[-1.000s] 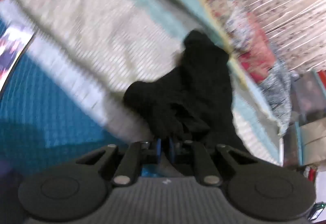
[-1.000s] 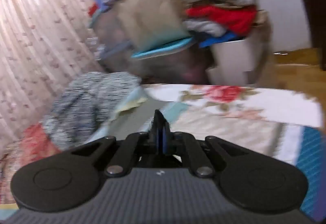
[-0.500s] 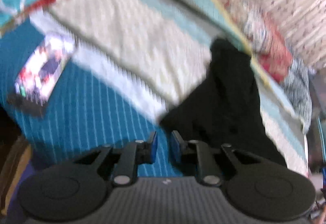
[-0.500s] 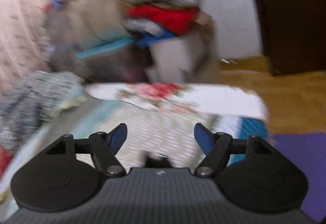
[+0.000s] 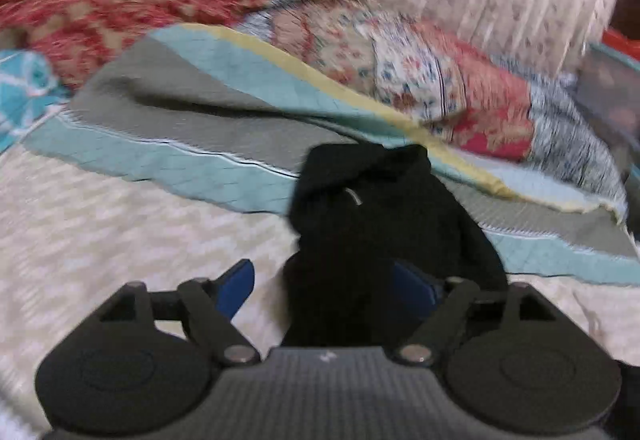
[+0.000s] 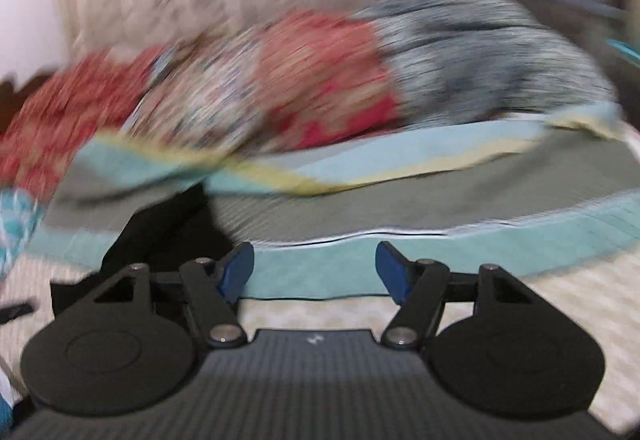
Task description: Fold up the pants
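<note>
Bedspread carries black pants between the spread left hand-held gripper fingers.

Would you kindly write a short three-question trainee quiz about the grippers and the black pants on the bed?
1. True or false: the left gripper is clamped shut on the black pants.
2. The pants lie partly on which cloth? A) purple mat B) grey and teal quilt C) white towel
3. Fill in: the right gripper holds ____.

Key
1. False: its jaws stand apart, with the pants bunched between and ahead of them.
2. B.
3. Nothing: its jaws are apart, with only bedding ahead of them.
</note>
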The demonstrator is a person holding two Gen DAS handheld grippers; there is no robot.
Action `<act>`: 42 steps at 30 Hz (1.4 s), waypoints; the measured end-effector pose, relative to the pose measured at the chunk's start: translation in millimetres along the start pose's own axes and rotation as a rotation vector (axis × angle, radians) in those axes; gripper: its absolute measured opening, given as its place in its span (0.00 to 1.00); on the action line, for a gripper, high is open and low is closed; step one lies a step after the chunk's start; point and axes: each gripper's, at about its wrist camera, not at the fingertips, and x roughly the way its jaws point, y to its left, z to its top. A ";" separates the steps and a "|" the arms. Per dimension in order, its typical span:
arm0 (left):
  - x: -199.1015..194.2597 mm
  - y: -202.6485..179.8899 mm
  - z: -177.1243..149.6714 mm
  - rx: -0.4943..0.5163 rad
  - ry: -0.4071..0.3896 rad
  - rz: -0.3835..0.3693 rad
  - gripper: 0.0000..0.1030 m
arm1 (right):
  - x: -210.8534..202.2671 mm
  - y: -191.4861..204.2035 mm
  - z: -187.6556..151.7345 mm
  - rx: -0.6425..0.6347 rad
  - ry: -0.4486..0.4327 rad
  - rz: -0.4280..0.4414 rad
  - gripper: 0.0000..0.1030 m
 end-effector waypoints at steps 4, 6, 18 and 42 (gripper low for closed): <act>18.7 -6.0 -19.6 -0.011 0.059 -0.041 0.15 | 63.6 56.2 29.4 -0.116 0.052 0.072 0.64; -17.7 -15.4 -34.1 0.027 0.001 -0.120 0.15 | 79.8 92.2 32.3 -0.207 0.049 0.146 0.65; -66.4 -50.3 -97.4 0.151 -0.018 -0.242 0.15 | 216.3 312.1 -19.4 -1.151 0.249 0.271 0.71; -76.1 -25.8 -3.7 0.152 -0.323 -0.154 0.15 | -48.1 -70.5 127.8 0.185 -0.362 -0.353 0.05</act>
